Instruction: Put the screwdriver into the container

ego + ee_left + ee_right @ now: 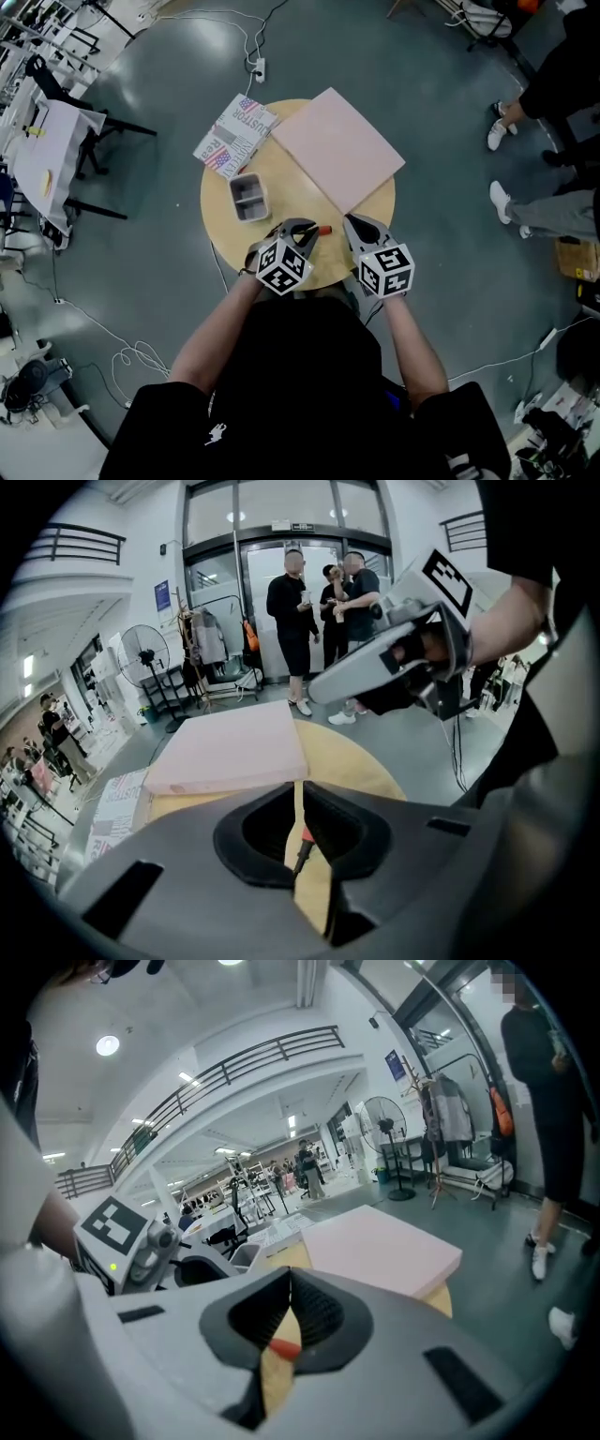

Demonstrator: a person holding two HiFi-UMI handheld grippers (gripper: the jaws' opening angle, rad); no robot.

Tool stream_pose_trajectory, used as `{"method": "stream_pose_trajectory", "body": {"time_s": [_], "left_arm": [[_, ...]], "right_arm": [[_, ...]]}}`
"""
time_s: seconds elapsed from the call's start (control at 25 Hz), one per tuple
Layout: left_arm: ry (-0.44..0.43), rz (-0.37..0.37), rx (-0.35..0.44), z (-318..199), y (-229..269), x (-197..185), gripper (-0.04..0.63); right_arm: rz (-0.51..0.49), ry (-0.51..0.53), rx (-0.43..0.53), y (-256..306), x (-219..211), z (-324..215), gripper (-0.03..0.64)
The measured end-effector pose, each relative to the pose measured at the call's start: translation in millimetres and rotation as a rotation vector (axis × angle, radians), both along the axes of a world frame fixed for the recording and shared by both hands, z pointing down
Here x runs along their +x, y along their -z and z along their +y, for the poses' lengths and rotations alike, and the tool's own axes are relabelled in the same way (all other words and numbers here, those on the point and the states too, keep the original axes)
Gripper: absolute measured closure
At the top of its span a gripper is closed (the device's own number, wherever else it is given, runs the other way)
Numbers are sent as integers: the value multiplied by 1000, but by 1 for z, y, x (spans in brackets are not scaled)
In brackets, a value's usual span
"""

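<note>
Screwdriver (324, 230) | mostly hidden under left tongs (307, 228) | only orange end visible

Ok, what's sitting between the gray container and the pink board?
Nothing. In the head view only bare tabletop separates the container from the pink board.

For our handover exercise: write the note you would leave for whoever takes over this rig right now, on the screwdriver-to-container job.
Left gripper: jaws a slit apart at the screwdriver, whose shaft shows in the slit; no firm grip seen.
Right gripper: shut, empty, beside the left one.
Screwdriver: on the near side of the table, between the grippers.
Container: further left on the table, no screwdriver in it.
Done: nothing yet.
To do: grip the screwdriver, carry it over, drop it in the container.
</note>
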State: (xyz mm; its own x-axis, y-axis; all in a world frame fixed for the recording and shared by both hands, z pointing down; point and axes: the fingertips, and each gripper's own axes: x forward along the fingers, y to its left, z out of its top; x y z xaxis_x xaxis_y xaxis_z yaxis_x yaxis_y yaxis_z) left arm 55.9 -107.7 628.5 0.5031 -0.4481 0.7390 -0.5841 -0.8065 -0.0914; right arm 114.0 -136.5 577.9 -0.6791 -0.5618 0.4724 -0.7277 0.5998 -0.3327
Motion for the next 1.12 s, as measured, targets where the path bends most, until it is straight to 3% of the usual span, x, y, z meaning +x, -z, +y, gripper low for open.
{"method": "stream_pose_trajectory", "body": {"time_s": [0.24, 0.56, 1.12], "left_arm": [[-49, -39, -66, 3, -25, 11, 506], [-152, -120, -169, 8, -66, 23, 428], [-257, -236, -239, 10, -109, 22, 458]], "right_arm": [[117, -56, -76, -30, 17, -3, 614], [115, -89, -123, -44, 26, 0, 614], [108, -114, -175, -55, 34, 16, 614]]}}
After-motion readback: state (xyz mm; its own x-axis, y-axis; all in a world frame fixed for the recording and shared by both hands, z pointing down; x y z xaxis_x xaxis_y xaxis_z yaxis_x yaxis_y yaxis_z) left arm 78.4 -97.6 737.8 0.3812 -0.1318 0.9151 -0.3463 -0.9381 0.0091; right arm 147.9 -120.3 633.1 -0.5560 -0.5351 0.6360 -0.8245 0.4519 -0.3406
